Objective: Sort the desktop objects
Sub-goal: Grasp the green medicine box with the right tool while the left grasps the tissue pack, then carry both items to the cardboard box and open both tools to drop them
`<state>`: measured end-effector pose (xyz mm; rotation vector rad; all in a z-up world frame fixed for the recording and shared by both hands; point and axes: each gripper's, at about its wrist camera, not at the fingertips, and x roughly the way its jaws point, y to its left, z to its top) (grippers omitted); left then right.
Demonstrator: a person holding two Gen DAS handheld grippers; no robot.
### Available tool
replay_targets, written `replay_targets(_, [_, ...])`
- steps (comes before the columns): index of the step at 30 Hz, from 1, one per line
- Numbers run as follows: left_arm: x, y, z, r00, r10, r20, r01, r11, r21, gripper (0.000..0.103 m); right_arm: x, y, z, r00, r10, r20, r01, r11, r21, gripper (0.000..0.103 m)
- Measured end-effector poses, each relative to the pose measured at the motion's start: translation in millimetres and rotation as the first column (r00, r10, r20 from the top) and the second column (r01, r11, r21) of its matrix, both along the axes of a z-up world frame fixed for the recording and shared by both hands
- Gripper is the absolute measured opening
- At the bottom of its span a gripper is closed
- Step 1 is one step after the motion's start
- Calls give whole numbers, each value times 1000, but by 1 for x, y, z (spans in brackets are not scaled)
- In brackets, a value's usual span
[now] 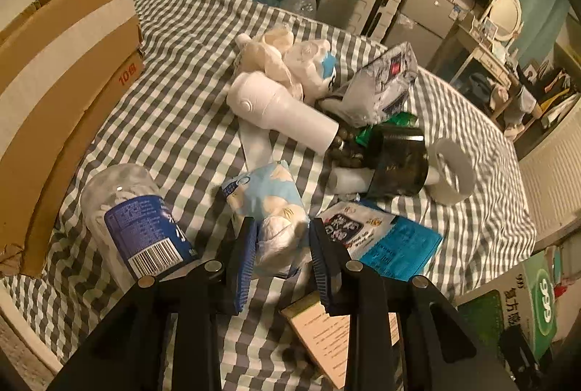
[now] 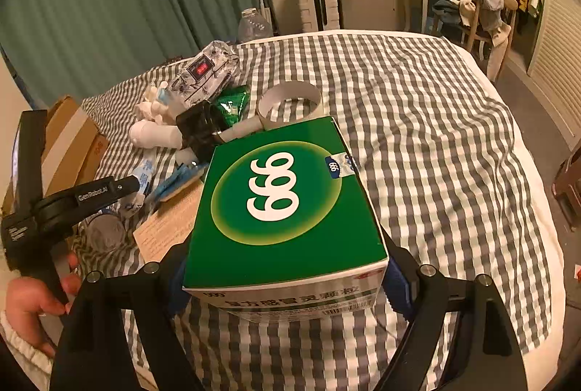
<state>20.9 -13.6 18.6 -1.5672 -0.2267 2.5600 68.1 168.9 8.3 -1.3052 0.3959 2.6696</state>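
Observation:
My left gripper has its blue pads on both sides of a light blue and white tissue pack lying on the checked bedspread; the pads touch or nearly touch its near end. My right gripper is shut on a green "999" medicine box and holds it above the bedspread. The box also shows at the right edge of the left wrist view. The left gripper shows in the right wrist view, held by a hand.
A clear plastic bottle with a blue label lies left of the pack. A cardboard box stands at the left. Beyond lie a white bottle, a black jar, a blue packet, a paper card and a silver pouch.

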Motion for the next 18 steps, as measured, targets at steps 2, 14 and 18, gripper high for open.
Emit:
replay_targets(2, [-3,6,-8,1000,-15,7,15,1000,-12,29,0,2,-2,1000,-5,9,5,1000,-13,84])
replay_targets(14, [-9,-4,-11,996,13,-89,-13,1000,1,6,-3,8,-13,1000,13,28,-11,997,-72,84])
replay_targets(18, [0,-17,19,988,4,-155,8,997,72,2,-2,5,4,999,33,-8,-33,997,-64,84])
